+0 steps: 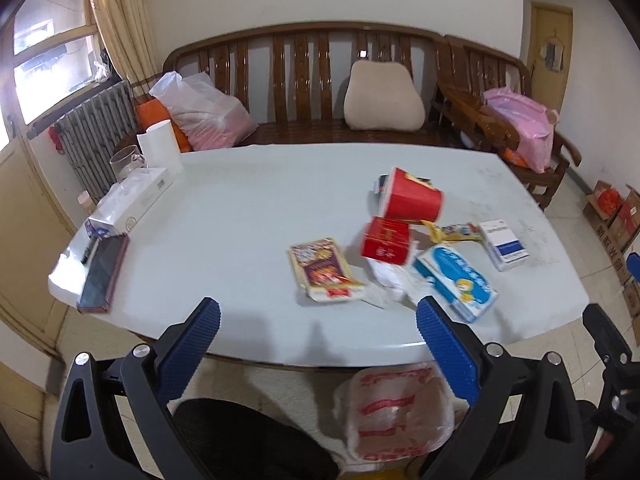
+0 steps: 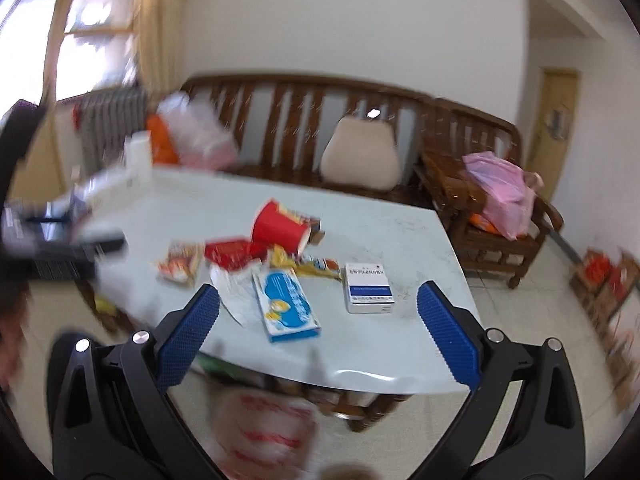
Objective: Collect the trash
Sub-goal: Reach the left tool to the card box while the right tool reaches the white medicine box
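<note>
Trash lies on the pale table (image 1: 240, 216): a tipped red paper cup (image 1: 412, 196), a red pack (image 1: 386, 238), a flattened colourful wrapper (image 1: 324, 270), a blue-and-white box (image 1: 456, 280), a white-and-blue carton (image 1: 503, 243) and crumpled white paper (image 1: 386, 282). A white bag with red print (image 1: 396, 412) hangs open below the table's near edge. My left gripper (image 1: 318, 344) is open and empty above that edge. My right gripper (image 2: 318, 340) is open and empty, near the blue-and-white box (image 2: 286, 304) and the carton (image 2: 369, 287). The red cup (image 2: 280, 228) lies further back.
A phone (image 1: 102, 274), a long white box (image 1: 128, 200), a glass (image 1: 124, 162) and a white roll (image 1: 160, 142) sit at the table's left. A wooden bench (image 1: 312, 80) with a cushion and plastic bags stands behind. Cardboard boxes (image 1: 612, 216) are on the floor, right.
</note>
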### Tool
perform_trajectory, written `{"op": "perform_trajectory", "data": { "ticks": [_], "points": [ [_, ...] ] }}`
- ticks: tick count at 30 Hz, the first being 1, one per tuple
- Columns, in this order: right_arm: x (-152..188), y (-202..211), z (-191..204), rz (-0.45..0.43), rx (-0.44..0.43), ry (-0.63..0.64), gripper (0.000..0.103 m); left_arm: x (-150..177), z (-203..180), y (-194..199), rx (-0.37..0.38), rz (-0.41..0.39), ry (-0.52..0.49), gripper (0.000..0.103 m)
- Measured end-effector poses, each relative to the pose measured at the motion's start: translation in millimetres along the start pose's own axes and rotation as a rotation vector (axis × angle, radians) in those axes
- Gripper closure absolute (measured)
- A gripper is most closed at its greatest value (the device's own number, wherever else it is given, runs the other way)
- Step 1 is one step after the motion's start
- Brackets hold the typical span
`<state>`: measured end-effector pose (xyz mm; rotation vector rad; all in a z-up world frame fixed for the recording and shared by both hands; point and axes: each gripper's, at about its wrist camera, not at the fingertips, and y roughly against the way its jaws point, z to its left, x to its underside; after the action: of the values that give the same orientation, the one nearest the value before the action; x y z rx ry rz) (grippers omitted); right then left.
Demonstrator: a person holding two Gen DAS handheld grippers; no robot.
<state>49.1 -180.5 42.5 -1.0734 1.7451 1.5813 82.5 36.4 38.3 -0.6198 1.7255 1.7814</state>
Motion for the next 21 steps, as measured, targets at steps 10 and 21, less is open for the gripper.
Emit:
{"op": "perform_trajectory", "data": {
  "ticks": [10,21],
  "points": [
    [-42,-39,-45,0.142,-0.062,0.095,0.006,-47,10,-43,0.053,0.186,-0.041,0.007],
    [-76,-84,-73,0.313,-0.131,0.136,0.006,-71,-14,-82,0.044,0.327,-0.129,0.007]
  ]
}}
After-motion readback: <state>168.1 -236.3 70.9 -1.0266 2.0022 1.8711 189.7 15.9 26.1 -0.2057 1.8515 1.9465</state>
